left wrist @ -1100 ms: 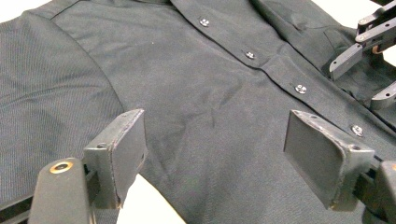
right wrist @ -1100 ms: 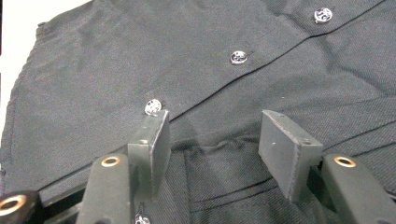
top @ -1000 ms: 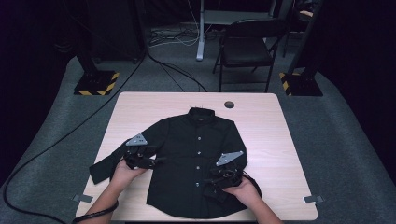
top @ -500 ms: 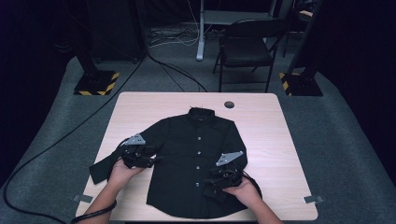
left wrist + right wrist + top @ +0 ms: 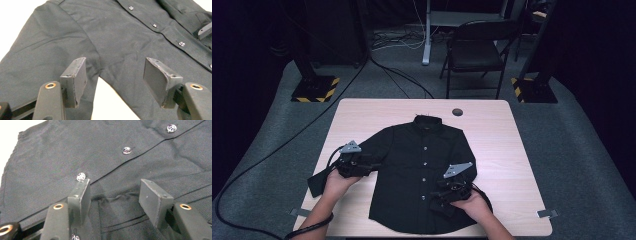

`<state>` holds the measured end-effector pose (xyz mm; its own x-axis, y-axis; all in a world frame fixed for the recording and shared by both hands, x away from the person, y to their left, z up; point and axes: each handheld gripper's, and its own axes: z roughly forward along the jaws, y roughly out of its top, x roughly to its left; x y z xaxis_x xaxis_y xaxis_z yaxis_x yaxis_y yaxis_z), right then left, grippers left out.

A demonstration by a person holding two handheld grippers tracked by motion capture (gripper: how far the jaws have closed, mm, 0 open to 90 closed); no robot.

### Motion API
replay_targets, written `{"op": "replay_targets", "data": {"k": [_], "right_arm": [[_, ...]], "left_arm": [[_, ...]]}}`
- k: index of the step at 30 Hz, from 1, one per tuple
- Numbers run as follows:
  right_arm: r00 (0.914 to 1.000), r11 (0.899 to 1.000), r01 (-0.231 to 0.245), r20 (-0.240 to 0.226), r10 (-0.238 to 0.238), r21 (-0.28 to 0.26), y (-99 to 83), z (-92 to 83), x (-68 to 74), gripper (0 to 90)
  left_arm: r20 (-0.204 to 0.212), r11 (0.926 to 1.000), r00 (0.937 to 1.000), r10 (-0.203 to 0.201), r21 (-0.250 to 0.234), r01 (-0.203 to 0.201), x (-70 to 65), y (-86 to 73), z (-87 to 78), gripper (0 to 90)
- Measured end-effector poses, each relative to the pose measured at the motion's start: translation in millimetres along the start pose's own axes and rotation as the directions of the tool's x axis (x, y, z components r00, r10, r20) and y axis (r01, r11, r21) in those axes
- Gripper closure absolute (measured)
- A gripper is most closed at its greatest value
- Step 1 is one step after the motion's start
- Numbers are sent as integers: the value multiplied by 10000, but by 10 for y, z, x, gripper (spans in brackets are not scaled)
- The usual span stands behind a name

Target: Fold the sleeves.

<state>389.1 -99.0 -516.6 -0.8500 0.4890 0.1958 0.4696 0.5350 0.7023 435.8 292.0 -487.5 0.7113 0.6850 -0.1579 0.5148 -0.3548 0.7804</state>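
Note:
A black buttoned shirt (image 5: 422, 160) lies flat on the light wooden table (image 5: 492, 130), collar at the far side. My left gripper (image 5: 370, 165) hovers low over the left armpit. In the left gripper view this gripper (image 5: 115, 72) is open and its jaws have just been closing. Sleeve and body fabric (image 5: 50, 50) lie beneath them, bare table shows in the gap, and the pads (image 5: 160, 80) press on nothing. My right gripper (image 5: 438, 200) sits on the lower right front beside the button row (image 5: 81, 176). It (image 5: 113, 192) stands open, with a wrinkled fold (image 5: 120, 205) lying between the pads.
A round cable hole (image 5: 457, 112) sits at the table's far edge. Behind the table stand a black folding chair (image 5: 477, 47) and two posts on yellow-striped bases (image 5: 314, 87). Cables run over the grey floor at left (image 5: 272, 150).
My left gripper has edged slightly to the left over the sleeve. The right hand and the shirt lie as before.

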Motion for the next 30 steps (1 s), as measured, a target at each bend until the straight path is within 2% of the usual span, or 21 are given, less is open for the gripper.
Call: {"op": "replay_targets", "data": {"k": [7, 13, 23, 30], "right_arm": [[10000, 10000, 6, 10, -6, -28, -3, 0, 1, 422], [10000, 10000, -5, 4, 5, -49, -6, 0, 1, 422], [10000, 10000, -33, -9, 33, -75, -9, 0, 0, 421], [10000, 10000, -45, -15, 45, -82, -11, -1, -1, 421]], "left_arm": [[-49, 9999, 9999, -165, 17, 165, 57, -19, -28, 367], [-303, 9994, 9989, -356, -7, 355, 108, -43, -46, 372], [-232, 9977, 9975, -670, 13, 671, 186, -76, -72, 407], [-300, 9978, 9973, -664, 23, 665, 202, -85, -86, 437]]}}
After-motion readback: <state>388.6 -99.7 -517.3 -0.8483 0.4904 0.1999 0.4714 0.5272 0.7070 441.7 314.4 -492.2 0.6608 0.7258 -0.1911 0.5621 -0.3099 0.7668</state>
